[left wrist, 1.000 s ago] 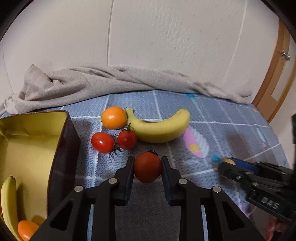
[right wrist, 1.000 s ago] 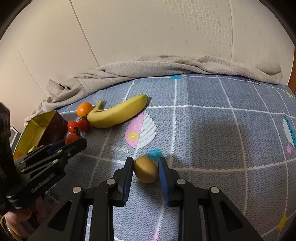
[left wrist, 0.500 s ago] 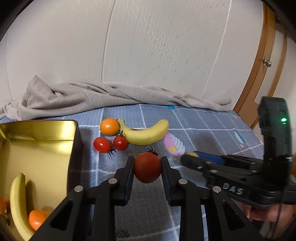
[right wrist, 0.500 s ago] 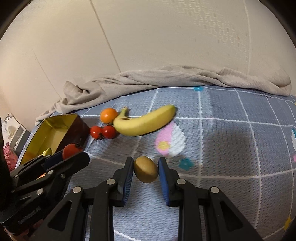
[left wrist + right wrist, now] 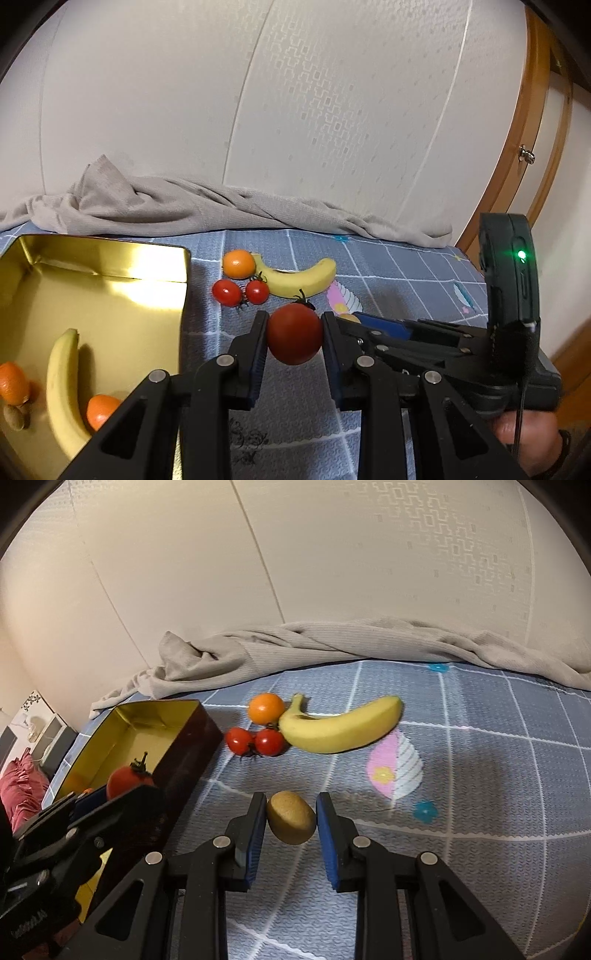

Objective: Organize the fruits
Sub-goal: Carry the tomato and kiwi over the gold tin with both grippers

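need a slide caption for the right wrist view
Right gripper holds a kiwi above the mat, near the gold tin; banana waits behind.

You have a blue patterned mat [image 5: 480,775] under everything. On it lie a banana [image 5: 340,727], an orange [image 5: 266,708] touching its stem end, two small tomatoes [image 5: 255,741] beside them, a gold-lined tin [image 5: 192,738], and a rumpled grey cloth [image 5: 332,646] along the wall.

No legible text — none anywhere
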`<state>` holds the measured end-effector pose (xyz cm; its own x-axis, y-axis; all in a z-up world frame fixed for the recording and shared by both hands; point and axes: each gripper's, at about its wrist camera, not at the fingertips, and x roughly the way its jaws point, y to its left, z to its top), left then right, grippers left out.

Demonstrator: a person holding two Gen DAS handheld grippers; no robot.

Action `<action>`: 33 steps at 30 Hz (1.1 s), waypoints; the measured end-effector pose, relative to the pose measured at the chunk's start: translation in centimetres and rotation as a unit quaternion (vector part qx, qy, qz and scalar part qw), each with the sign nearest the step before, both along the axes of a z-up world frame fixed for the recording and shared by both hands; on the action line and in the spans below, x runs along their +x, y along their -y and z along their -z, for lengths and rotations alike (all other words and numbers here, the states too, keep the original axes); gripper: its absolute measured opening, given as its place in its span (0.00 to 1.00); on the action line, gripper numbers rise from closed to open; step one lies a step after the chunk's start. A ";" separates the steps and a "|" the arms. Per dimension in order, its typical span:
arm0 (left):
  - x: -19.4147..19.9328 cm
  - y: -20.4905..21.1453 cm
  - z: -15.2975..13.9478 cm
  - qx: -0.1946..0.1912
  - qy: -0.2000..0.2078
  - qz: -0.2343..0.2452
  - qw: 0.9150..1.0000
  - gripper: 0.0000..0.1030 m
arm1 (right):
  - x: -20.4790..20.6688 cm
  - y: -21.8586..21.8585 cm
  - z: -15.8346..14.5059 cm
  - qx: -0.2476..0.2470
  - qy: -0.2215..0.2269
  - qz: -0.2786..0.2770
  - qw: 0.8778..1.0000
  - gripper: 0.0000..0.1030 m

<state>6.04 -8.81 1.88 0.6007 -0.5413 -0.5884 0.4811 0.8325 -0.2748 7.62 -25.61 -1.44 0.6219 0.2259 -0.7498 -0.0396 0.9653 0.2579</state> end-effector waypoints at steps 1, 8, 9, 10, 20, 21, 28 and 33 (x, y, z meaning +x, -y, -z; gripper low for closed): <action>-0.2 -0.3 0.0 -0.003 0.000 -0.003 1.000 0.27 | 0.0 -0.1 0.0 0.000 0.001 -0.001 1.000 0.27; -0.5 -3.3 0.2 0.001 -0.004 -0.042 0.999 0.27 | 0.0 -1.3 -0.2 0.005 0.005 -0.013 1.000 0.27; -0.4 -3.8 0.2 0.000 -0.005 -0.049 0.999 0.27 | 0.0 -1.5 -0.2 0.006 0.007 -0.016 1.000 0.27; -0.3 -4.4 0.2 0.000 -0.005 -0.056 0.998 0.27 | 0.0 -1.6 -0.3 0.007 0.009 -0.018 1.000 0.27; 0.3 -10.4 0.6 0.007 -0.004 -0.132 0.991 0.28 | 0.0 -3.8 -1.0 0.016 0.032 -0.042 0.998 0.27; 0.4 -11.1 0.6 0.008 -0.005 -0.141 0.990 0.28 | 0.1 -4.1 -1.0 0.018 0.033 -0.045 0.998 0.27; 0.6 -14.7 1.3 0.017 -0.017 -0.185 0.982 0.28 | 0.4 -6.4 -1.6 0.033 0.049 -0.073 0.996 0.27; 0.1 -16.8 2.1 0.032 -0.028 -0.212 0.976 0.28 | 0.6 -8.8 -2.2 0.045 0.069 -0.103 0.991 0.27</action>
